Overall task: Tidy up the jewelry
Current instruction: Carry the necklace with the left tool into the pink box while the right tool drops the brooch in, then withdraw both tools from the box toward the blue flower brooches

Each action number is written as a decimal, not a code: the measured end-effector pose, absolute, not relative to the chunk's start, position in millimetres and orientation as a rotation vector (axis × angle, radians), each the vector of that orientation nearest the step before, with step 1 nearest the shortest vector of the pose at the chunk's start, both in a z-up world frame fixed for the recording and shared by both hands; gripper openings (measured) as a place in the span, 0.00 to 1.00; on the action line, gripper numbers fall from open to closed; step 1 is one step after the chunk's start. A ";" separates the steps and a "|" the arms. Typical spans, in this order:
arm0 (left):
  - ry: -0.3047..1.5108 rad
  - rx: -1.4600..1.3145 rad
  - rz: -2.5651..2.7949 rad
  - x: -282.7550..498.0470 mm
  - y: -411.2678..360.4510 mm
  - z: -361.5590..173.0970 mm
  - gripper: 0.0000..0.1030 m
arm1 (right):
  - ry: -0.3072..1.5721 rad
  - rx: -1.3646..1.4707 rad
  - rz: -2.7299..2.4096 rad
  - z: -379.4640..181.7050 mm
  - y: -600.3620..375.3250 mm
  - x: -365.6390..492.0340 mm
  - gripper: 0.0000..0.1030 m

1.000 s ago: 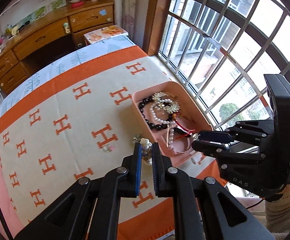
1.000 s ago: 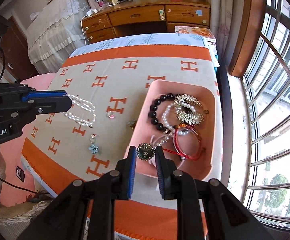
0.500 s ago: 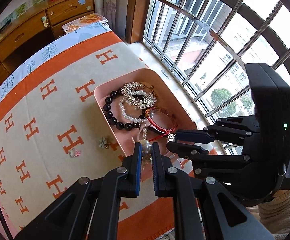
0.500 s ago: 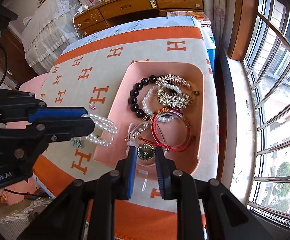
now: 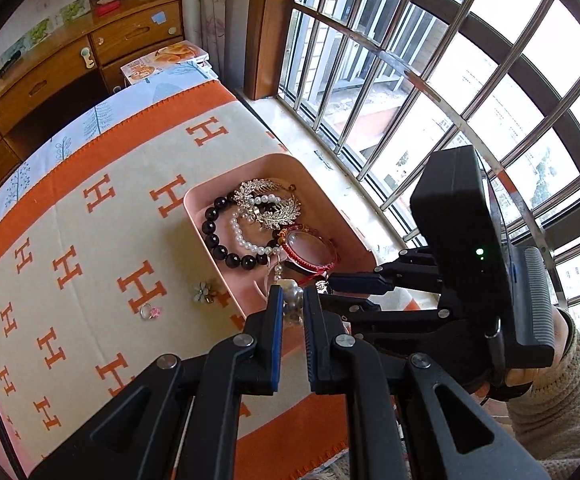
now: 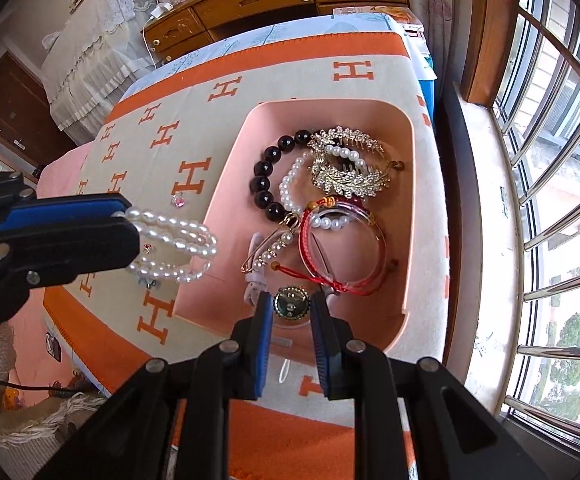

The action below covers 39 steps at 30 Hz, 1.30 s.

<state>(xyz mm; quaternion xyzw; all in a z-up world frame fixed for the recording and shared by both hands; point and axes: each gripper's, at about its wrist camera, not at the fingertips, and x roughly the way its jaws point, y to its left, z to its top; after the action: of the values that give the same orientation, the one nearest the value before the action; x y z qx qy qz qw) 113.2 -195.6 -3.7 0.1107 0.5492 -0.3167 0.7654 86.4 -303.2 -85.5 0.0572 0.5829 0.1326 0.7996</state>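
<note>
Filling up nicely: the tray [image 6: 405,184] holds most pieces. The left gripper [image 6: 124,220] grips pearls [image 6: 178,246], the right gripper [image 6: 290,312] a round charm [image 6: 290,304], both over it. A ring [image 5: 150,312] and flower [image 5: 204,292] wait on the cloth [image 5: 70,216].

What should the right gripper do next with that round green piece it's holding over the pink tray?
Probably open the fingers. The right gripper pinches the round green piece low over a bare patch of the pink tray, clear of the red bangle.
</note>
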 end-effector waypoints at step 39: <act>1.194 0.241 -0.474 127.1 -87.6 -26.0 0.23 | 1.223 0.117 0.355 -56.1 -254.0 78.9 0.19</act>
<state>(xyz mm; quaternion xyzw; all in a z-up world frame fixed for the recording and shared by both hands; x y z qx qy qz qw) 127.1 -87.6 -26.0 0.1121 0.5552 -0.2204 0.7941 78.9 -254.0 -56.1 0.0545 0.5706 0.1657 0.8025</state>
